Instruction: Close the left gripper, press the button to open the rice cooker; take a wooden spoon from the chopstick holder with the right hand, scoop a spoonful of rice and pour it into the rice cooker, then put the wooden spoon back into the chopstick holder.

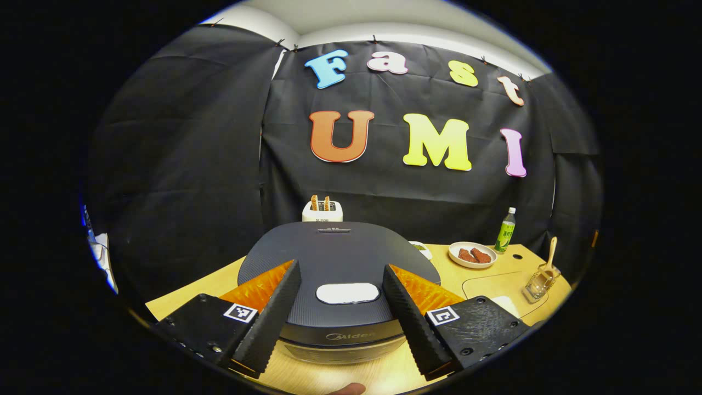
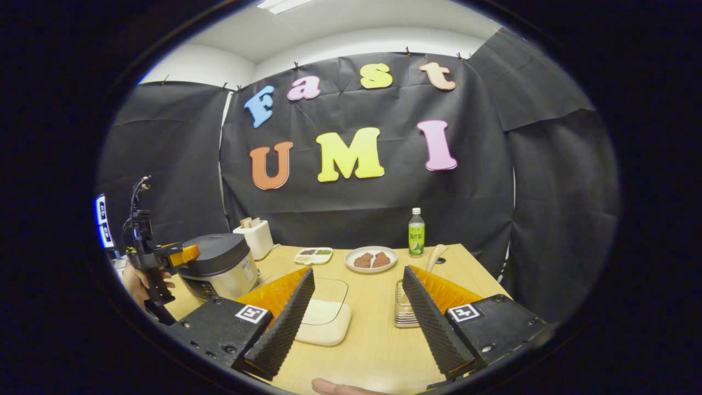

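From the left gripper view I see my left tongs (image 1: pixel 341 312) spread wide, one finger on each side of the rice cooker (image 1: pixel 340 269), which sits directly ahead with its dark lid shut. The pale oval button (image 1: pixel 347 293) on the front of the lid lies between the two fingers; I cannot tell whether either finger touches the lid. Behind the cooker stands a white toaster (image 1: pixel 322 211) with two slices poking up. Off to the right on the bench (image 1: pixel 493 274) are a white plate (image 1: pixel 471 254) holding brownish pieces, a green bottle (image 1: pixel 505 230), and near the bench's right edge the clear chopstick holder (image 1: pixel 539 283) with the wooden spoon (image 1: pixel 549 257) standing tilted in it.

In the right gripper view my right tongs (image 2: pixel 356 315) are also spread and pinch nothing. Between the fingers, on the bench (image 2: pixel 373 340), lies a shallow white container of rice (image 2: pixel 323 318) with a clear lid (image 2: pixel 329 291) propped behind it. The chopstick holder (image 2: pixel 403 307) stands just beside the right finger, partly hidden by it, and the spoon's handle (image 2: pixel 434 257) sticks up above that finger. Further back are the plate (image 2: pixel 371 259), a small divided dish (image 2: pixel 313 255), the bottle (image 2: pixel 416 233) and the toaster (image 2: pixel 253 237). At far left the rice cooker (image 2: pixel 219 266) stands closed, with the left gripper (image 2: pixel 164 255) held by a hand (image 2: pixel 134 282) at its lid.
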The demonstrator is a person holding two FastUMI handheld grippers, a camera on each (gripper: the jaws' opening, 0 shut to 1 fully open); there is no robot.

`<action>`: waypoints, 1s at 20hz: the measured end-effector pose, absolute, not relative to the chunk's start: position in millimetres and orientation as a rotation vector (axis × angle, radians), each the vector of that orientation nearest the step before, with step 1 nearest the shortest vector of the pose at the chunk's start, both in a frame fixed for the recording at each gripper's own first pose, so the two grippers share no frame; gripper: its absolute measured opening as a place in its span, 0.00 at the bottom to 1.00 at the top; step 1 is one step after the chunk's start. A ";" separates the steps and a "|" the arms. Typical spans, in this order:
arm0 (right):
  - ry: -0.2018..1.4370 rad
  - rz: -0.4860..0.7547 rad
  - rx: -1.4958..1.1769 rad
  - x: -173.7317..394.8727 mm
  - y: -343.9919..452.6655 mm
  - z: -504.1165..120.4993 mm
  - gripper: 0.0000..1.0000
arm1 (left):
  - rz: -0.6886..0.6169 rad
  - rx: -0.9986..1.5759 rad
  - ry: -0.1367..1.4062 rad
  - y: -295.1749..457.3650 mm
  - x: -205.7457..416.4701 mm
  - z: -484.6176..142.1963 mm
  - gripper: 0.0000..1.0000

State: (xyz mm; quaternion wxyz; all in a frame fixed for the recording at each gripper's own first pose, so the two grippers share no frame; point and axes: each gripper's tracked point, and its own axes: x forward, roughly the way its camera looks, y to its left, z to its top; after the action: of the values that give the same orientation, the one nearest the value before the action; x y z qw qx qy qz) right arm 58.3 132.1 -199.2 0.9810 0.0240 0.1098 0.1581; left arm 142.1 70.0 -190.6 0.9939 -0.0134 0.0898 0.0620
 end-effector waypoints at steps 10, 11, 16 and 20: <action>0.186 0.221 0.078 25.7 94.2 -157.0 1.00 | 0.061 0.015 0.166 19.9 64.4 -129.4 0.95; 0.184 0.217 0.084 21.3 90.5 -151.6 1.00 | 0.046 -0.001 0.147 12.9 55.3 -120.0 0.95; 0.145 0.200 0.089 4.2 76.0 -115.5 1.00 | 0.041 0.013 0.105 0.4 18.3 -89.4 0.94; 0.101 0.180 0.076 -14.8 70.0 -91.3 0.98 | 0.041 -0.003 0.078 -8.6 -11.0 -67.2 0.95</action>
State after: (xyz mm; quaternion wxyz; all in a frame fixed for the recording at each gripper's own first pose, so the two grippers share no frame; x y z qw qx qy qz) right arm -14.8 70.0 -91.3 0.9940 0.0378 0.0504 0.0896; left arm -11.0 -8.6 -67.2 0.9990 -0.0016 0.0391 0.0203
